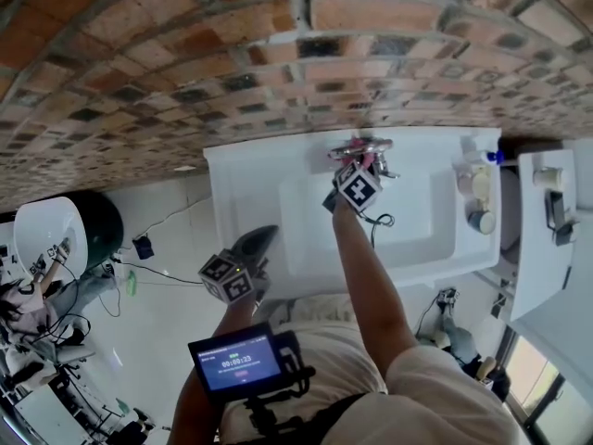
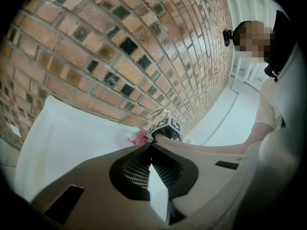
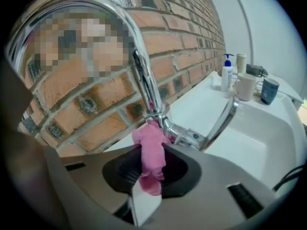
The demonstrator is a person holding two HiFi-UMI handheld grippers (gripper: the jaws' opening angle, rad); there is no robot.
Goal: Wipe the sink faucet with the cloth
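Fingers (image 3: pixel 211 176) of your right gripper (image 3: pixel 152 150): clamped shut on a crumpled pink cloth (image 3: pixel 149 139), pressed against the chrome faucet (image 3: pixel 144 80) base at the sink (image 3: pixel 268 128) back edge; your left gripper (image 2: pixel 151 145), near the front edge, closed and empty.

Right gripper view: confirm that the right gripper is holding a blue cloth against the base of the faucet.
Wrong colour: the cloth is pink, not blue. The right gripper view shows the right gripper shut on it, holding it against the base of the faucet.
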